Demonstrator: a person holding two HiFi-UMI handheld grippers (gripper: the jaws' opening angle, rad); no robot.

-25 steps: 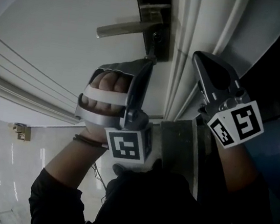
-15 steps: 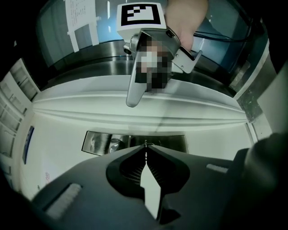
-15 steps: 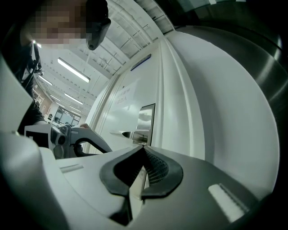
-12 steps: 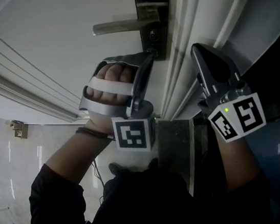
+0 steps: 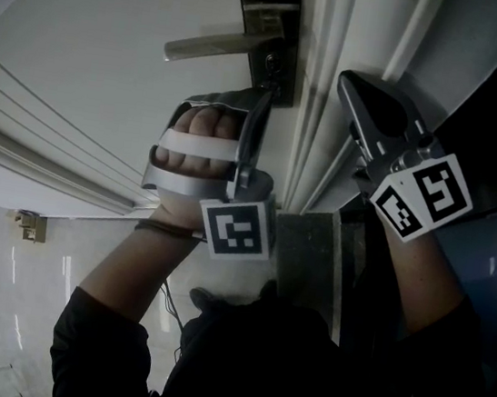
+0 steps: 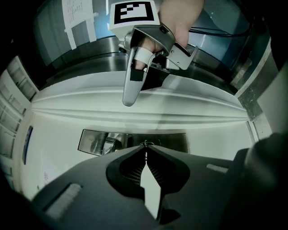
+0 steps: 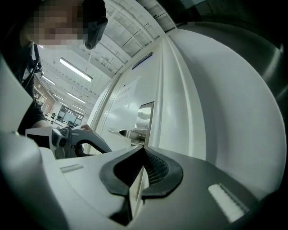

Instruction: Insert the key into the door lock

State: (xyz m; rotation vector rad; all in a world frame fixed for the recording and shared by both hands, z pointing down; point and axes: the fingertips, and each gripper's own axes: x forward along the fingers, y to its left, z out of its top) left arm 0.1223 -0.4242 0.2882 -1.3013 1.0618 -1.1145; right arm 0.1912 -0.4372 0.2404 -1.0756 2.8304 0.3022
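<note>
The door's dark lock plate (image 5: 273, 36) carries a silver lever handle (image 5: 217, 45), with the keyhole just below the lever. My left gripper (image 5: 266, 90) is shut on the key (image 5: 270, 77), and its tips are right at the lower part of the plate. In the left gripper view the lock plate (image 6: 112, 142) fills the space behind the left gripper (image 6: 145, 145), and only a sliver of the key (image 6: 145, 143) shows. My right gripper (image 5: 355, 81) is shut on nothing and hangs beside the door frame, apart from the lock. The right gripper (image 7: 143, 148) looks along the door edge towards the lever handle (image 7: 128, 133).
The white door panel (image 5: 109, 82) spreads to the left of the lock. A ridged white door frame (image 5: 320, 111) runs between the two grippers. A grey metal block (image 5: 310, 248) sits below the frame. The person's dark sleeves fill the bottom of the head view.
My left gripper has moved up with the key, closing the gap to the lock plate. The right gripper has stayed almost still by the frame.
</note>
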